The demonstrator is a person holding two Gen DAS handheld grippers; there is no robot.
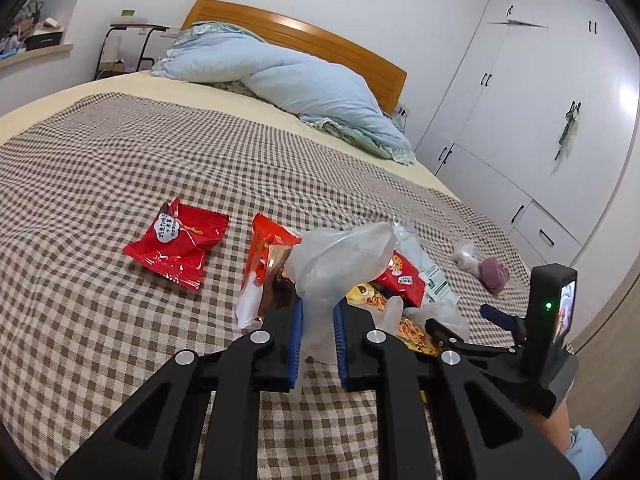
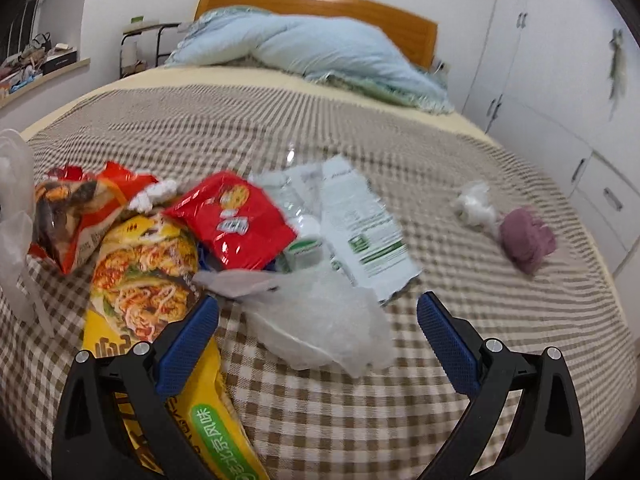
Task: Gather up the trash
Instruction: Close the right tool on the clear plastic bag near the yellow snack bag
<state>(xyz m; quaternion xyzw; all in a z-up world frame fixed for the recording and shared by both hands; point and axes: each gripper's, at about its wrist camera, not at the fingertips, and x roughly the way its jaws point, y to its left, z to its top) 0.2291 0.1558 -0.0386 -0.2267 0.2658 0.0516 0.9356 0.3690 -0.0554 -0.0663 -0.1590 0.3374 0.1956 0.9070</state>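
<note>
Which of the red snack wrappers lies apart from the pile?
The flat red wrapper with the white cloud-shaped label, alone on the checked blanket; the others overlap in the heap.

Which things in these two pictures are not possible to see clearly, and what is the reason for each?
- Left wrist view: the plastic bag in the left claw covers the middle of the wrapper pile.
- Right wrist view: motion blur makes the print on the white packet unreadable.
- Right wrist view: the yellow noodle packet is partly behind the right claw finger and cut by the bottom edge.
- Both views: the purple lump is too blurred to identify.
</note>
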